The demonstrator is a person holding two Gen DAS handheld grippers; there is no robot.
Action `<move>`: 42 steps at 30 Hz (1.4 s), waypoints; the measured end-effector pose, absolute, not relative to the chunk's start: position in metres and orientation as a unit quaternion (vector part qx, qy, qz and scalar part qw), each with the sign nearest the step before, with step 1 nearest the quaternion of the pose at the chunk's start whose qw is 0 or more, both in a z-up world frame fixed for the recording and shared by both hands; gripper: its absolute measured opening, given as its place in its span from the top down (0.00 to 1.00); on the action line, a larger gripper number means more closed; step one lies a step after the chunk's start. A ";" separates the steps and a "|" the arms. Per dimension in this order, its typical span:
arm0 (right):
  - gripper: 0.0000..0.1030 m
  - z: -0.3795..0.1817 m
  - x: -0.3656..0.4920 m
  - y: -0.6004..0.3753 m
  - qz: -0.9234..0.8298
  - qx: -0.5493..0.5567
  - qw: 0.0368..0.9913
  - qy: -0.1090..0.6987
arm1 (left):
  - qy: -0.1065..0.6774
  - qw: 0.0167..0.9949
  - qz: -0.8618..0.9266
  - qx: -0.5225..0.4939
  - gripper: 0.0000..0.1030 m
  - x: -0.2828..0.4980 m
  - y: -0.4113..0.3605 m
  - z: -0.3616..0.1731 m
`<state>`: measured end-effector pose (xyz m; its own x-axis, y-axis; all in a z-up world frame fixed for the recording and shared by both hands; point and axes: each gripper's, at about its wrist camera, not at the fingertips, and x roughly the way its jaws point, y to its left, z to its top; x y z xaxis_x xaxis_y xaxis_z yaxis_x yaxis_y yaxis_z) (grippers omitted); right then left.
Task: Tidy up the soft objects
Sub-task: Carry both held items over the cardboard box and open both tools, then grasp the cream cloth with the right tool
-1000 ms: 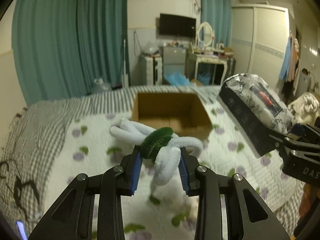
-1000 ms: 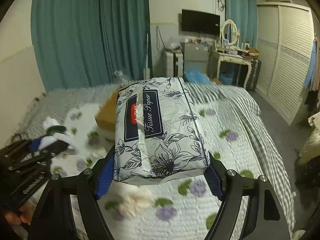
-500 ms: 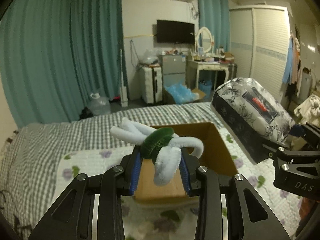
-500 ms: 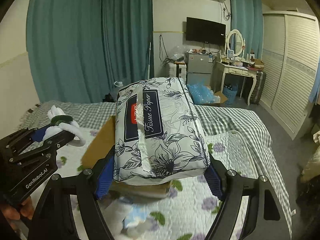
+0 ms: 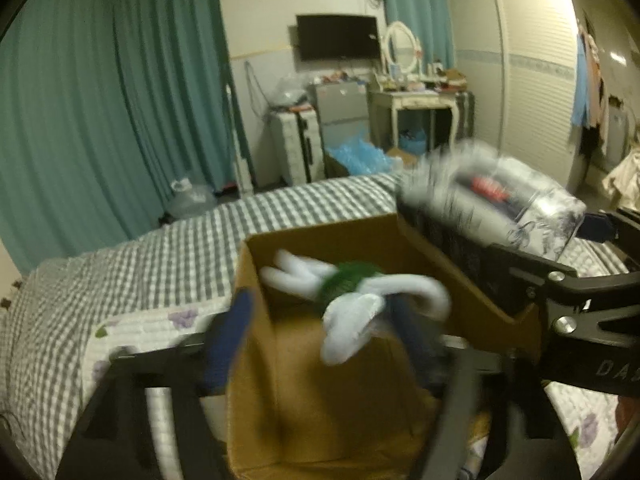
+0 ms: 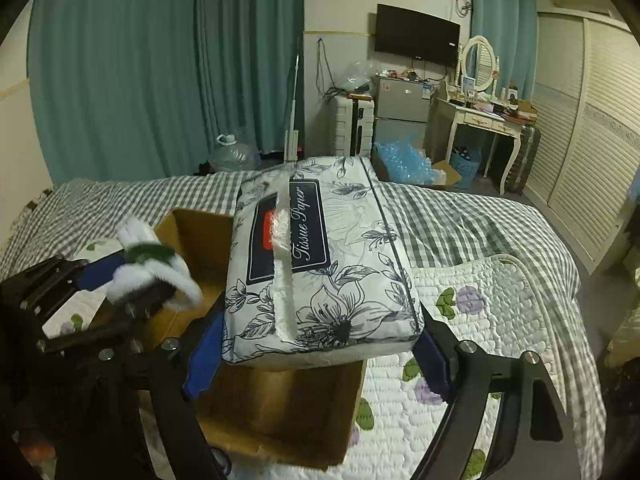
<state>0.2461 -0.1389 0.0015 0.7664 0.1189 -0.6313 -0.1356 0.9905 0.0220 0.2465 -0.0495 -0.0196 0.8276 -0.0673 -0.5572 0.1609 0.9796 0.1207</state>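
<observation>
A fuzzy white bundle of chenille stems (image 5: 352,300) cinched by a plush green band (image 5: 348,280) hangs over a matt brown corrugated cardboard box (image 5: 320,392), between the blue rubbery pads of the left gripper (image 5: 316,344), whose matt black plastic fingers (image 5: 224,344) spread wide apart. The right gripper (image 6: 316,344), with bright metal screws in its black frame, presses blue pads against a glossy plastic-wrapped tissue pack (image 6: 320,264) printed with flowers. Beneath lie a quilted cotton bedspread (image 6: 480,308) and a woven gingham sheet (image 6: 460,220).
</observation>
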 end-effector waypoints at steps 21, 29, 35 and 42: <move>0.00 0.142 0.105 -0.186 0.058 0.009 0.963 0.264 | 0.250 0.966 -0.052 0.039 0.00 0.102 -0.035 0.110; 0.00 0.176 0.018 -0.184 0.042 -0.027 0.971 0.235 | 0.200 0.977 -0.023 0.076 0.00 0.020 -0.033 0.137; 0.00 0.170 -0.020 -0.179 0.057 -0.035 0.969 0.238 | 0.195 0.978 -0.019 0.067 0.00 -0.003 -0.025 0.123; 0.00 0.117 -0.022 -0.156 0.066 -0.047 0.959 0.270 | 0.247 0.969 -0.029 0.012 0.00 -0.002 -0.007 0.060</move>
